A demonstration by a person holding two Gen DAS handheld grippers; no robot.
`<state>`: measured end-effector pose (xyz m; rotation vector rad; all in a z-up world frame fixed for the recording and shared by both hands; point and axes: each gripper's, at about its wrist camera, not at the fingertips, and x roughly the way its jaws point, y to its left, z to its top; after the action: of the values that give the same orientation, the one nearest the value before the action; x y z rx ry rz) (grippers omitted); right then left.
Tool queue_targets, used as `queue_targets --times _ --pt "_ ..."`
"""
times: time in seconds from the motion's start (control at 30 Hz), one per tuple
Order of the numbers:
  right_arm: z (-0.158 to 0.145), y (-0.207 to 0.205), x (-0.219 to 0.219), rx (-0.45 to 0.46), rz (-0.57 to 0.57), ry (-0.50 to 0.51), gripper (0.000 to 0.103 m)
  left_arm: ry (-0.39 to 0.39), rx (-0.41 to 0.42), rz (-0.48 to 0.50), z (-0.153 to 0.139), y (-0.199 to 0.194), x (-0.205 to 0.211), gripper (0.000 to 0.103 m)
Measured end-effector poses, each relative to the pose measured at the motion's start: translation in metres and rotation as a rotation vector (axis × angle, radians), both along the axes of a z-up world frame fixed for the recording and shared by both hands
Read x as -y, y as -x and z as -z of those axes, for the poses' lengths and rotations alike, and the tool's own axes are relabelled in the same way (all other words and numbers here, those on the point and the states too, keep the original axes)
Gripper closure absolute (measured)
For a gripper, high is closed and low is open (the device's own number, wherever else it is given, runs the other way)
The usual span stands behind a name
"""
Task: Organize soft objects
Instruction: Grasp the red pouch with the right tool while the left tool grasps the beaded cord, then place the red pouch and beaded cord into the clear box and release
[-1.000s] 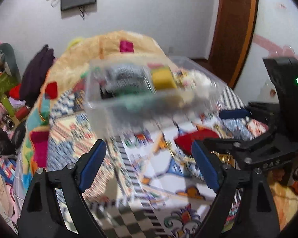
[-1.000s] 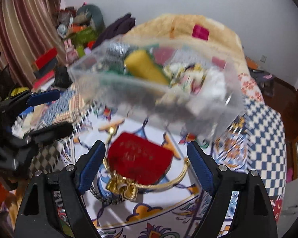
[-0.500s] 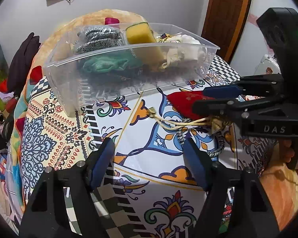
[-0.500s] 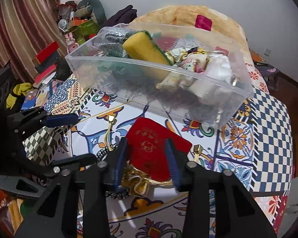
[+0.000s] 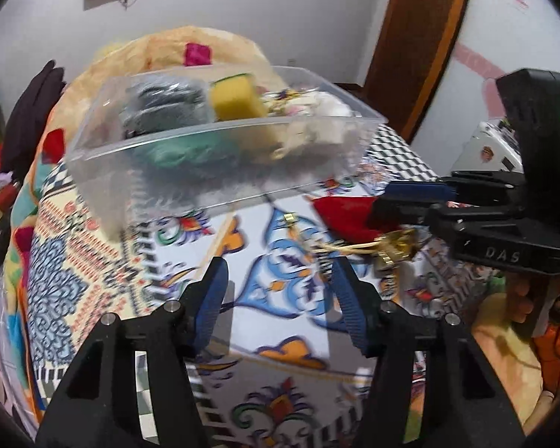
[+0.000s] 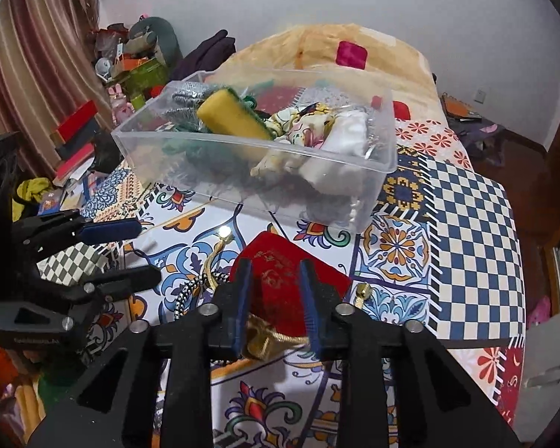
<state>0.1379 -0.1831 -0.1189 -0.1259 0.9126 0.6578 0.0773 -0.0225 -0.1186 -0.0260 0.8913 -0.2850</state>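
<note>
Right gripper (image 6: 276, 298) clamps the red pouch (image 6: 280, 280).
Left gripper (image 5: 278, 293) hangs spread and empty; clear bin (image 6: 377, 171) (apparently holding a sponge (image 6: 231, 119)) sits beyond.

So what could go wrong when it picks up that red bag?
The right gripper has closed on the red pouch near its gathered end, so the soft cloth might slip out when lifted. The gold drawstring trails across the patterned bedspread and could snag or drag. The clear bin already holds a yellow sponge and cloths, so the pouch might land on its rim.
</note>
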Motion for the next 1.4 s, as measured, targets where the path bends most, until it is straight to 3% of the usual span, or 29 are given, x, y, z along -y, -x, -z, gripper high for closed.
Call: queue_targets --times 0.13,0.2,0.43,0.57,0.63,0.83,0.9,0.93,1.03,1.2,1.4 --pt "0.005 -0.002 0.002 -0.018 0.016 0.001 0.052 -0.024 -0.026 0.041 0.01 -0.005 0.019 0.045" --pt "0.007 -0.001 0.001 -0.024 0.016 0.007 0.052 -0.044 -0.036 0.046 0.017 -0.009 0.023 0.046" --pt "0.013 -0.003 0.002 -0.034 0.027 0.028 0.05 -0.105 -0.021 0.038 0.021 -0.011 0.023 0.071" --pt "0.015 -0.005 0.006 -0.035 0.045 0.034 0.048 -0.122 -0.005 0.029 0.021 -0.006 0.014 0.072" --pt "0.015 -0.006 0.008 -0.028 0.061 0.057 0.047 -0.148 0.004 0.012 0.02 -0.003 0.008 0.079" --pt "0.018 -0.005 0.01 -0.028 0.053 0.062 0.048 -0.15 0.004 -0.004 0.019 0.006 -0.01 0.085" --pt "0.018 -0.004 0.009 -0.029 0.049 0.058 0.053 -0.151 0.008 0.001 0.02 0.007 -0.01 0.088" --pt "0.018 -0.004 0.008 -0.032 0.042 0.051 0.061 -0.151 0.011 0.004 0.02 0.006 -0.01 0.096" --pt "0.016 -0.002 0.007 -0.041 0.017 0.022 0.08 -0.155 0.031 0.002 0.02 0.008 -0.009 0.098" --pt "0.013 0.001 0.002 -0.017 0.008 0.019 0.087 -0.119 0.028 -0.01 0.021 0.004 -0.009 0.098" --pt "-0.006 0.006 0.005 0.035 0.011 -0.039 0.091 -0.064 0.087 -0.054 -0.002 0.009 -0.024 0.098"
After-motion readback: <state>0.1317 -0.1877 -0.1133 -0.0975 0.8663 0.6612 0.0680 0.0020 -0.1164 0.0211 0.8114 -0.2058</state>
